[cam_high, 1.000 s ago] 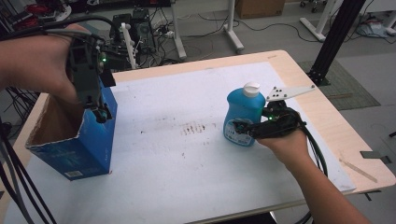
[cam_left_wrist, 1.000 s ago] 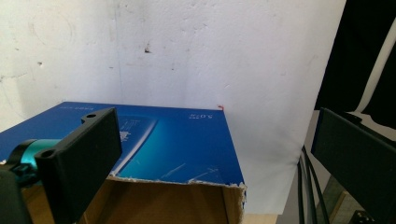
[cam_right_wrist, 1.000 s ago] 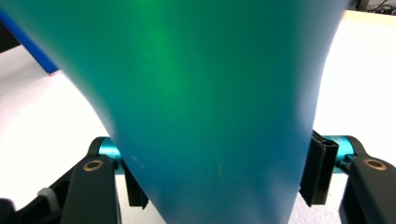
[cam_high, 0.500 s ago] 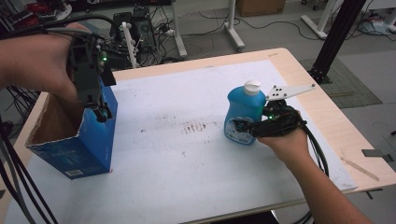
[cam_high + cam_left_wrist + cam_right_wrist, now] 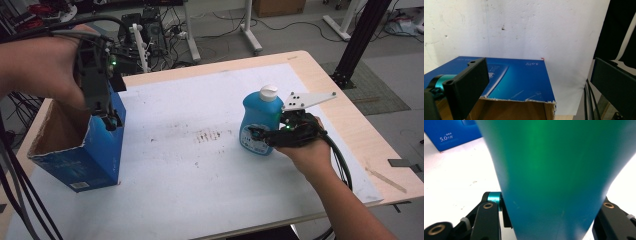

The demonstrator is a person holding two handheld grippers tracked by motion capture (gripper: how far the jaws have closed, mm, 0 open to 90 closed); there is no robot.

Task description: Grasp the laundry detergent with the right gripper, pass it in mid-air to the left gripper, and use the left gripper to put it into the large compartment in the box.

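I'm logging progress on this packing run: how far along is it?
Early. Done: the right gripper has just closed its jaws on the blue bottle, which stands upright on the table. In hand: the left gripper steadies the open blue box at its rim. Left: probably lifting the bottle into the box.

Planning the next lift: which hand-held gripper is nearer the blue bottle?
Right. The right hand-held gripper has just closed its jaws on the blue bottle; the left hand-held gripper sits across the table at the blue box.
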